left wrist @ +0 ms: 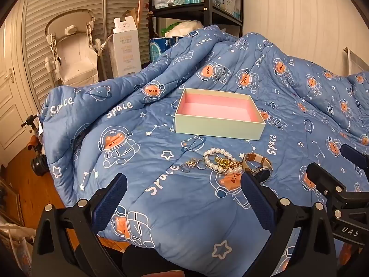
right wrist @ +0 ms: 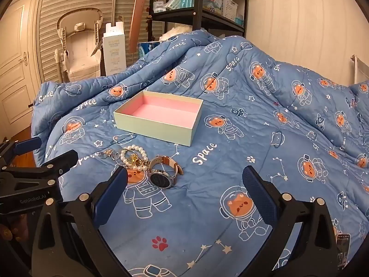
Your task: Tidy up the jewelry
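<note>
pink-lined box on blue quilt, pearl bracelet, watch nearer

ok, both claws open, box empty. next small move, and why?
Probably ease the right claw forward and left onto the watch. It is the nearest piece, lying at the right end of the pile beside the pearl bracelet and the keyring, so it can be picked off without tangling. The pink-lined box just beyond holds nothing yet.

Ahead of my tools I see a pale open box with pink lining, upright, a pearl bracelet, gold charm, keyrings and brown-strapped watch clustered nearer me.
</note>
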`<state>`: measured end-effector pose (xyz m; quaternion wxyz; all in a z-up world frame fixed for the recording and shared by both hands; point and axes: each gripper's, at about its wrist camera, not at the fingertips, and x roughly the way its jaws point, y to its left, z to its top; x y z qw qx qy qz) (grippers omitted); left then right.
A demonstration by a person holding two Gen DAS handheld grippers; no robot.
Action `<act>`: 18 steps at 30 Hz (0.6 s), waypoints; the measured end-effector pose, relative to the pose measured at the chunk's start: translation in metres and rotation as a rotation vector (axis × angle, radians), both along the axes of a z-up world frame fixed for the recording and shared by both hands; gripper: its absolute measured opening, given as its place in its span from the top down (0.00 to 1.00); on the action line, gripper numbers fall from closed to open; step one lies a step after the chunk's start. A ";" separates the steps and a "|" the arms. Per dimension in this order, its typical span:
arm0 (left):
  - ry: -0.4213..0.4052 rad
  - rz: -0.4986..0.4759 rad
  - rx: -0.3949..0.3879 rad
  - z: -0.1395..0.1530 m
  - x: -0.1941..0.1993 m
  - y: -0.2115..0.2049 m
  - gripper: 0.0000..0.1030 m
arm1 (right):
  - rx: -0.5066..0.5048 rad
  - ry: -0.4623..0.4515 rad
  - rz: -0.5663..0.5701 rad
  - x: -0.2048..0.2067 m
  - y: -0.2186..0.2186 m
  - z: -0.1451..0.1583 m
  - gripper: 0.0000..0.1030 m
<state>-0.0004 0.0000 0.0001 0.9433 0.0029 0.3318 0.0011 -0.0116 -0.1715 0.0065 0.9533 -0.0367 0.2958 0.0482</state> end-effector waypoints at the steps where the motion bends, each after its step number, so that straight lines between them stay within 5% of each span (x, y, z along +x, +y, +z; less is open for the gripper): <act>1: 0.000 0.001 0.001 0.000 0.000 0.000 0.06 | 0.001 0.001 0.001 0.000 0.000 0.000 0.05; 18: 0.012 0.005 0.001 -0.002 0.000 0.005 0.06 | 0.003 0.014 -0.002 0.000 0.000 0.000 0.05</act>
